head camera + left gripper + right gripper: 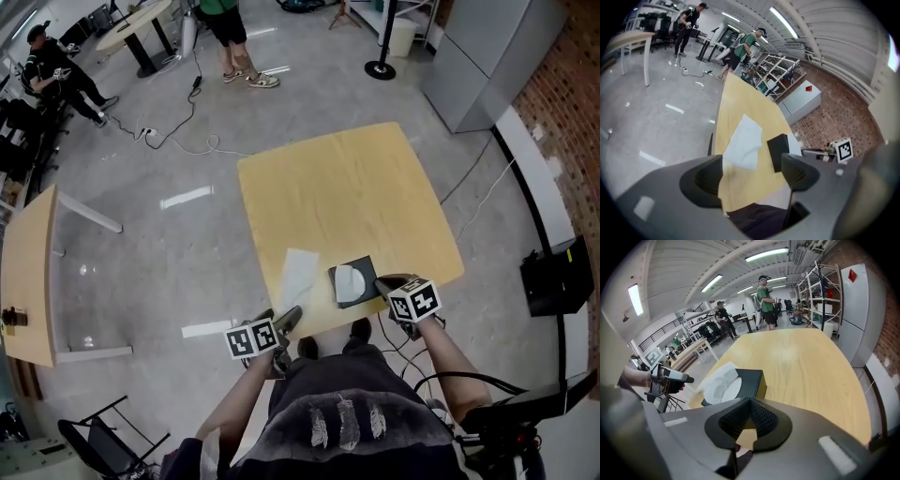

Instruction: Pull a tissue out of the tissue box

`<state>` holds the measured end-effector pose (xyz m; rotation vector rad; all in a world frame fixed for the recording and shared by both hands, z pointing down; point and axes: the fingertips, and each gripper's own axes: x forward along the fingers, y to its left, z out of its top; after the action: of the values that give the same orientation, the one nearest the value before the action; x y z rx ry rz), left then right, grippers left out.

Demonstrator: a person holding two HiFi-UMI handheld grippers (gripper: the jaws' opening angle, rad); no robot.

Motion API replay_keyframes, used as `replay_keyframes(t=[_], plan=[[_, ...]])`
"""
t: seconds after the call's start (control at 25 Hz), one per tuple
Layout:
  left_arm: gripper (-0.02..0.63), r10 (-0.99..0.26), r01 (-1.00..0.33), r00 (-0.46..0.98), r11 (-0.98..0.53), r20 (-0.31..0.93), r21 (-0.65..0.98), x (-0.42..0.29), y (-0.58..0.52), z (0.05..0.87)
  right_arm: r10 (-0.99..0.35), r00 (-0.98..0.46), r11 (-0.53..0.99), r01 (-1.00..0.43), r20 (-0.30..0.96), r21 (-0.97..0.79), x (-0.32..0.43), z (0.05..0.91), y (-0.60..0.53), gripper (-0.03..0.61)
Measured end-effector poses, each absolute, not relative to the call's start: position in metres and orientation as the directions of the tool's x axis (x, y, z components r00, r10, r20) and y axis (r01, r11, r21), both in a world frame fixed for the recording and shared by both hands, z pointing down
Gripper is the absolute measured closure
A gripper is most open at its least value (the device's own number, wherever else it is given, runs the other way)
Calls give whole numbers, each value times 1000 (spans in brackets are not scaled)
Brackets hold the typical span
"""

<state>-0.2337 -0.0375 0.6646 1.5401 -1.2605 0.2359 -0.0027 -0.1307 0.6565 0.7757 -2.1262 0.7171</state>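
Note:
A black tissue box (pixel 356 281) stands near the front edge of the wooden table (pixel 347 187), with a white tissue (pixel 348 278) showing in its top opening. A loose white tissue (pixel 298 274) lies flat on the table just left of the box. My left gripper (pixel 754 176) is open and empty, back from the loose tissue (pixel 743 143) and near the table's front edge. My right gripper (pixel 750 417) is shut with nothing between its pads, close beside the box (pixel 745 383) on its right.
A second wooden table (pixel 28 272) stands at the left. Cables (pixel 178 122) trail over the grey floor beyond, where two people (pixel 234 37) stand. A grey cabinet (pixel 487 56) and a black case (pixel 555 277) are on the right, and a chair (pixel 94 441) is at the lower left.

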Motion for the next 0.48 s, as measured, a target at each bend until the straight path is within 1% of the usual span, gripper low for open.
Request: replay_keyframes(t=[0.08, 0.16, 0.32, 0.4, 0.48], plan=[[235, -606, -812, 372, 154, 703, 563, -273, -24, 659, -269, -564, 673, -690, 780, -267, -37, 657, -125, 578], [235, -642, -822, 336, 159, 690, 547, -287, -25, 650, -245, -596, 664, -678, 765, -315, -46, 657, -128, 578], [241, -696, -853, 345, 47, 630, 520, -260, -57, 626, -279, -629, 576, -715, 726, -397, -4, 649, -140, 555], [250, -728, -871, 342, -8, 595, 492, -253, -64, 610, -316, -640, 565, -720, 701, -403, 10, 640, -149, 548], [275, -761, -879, 348, -62, 548, 472, -251, -73, 592, -370, -630, 561, -737, 683, -375, 19, 627, -160, 548]])
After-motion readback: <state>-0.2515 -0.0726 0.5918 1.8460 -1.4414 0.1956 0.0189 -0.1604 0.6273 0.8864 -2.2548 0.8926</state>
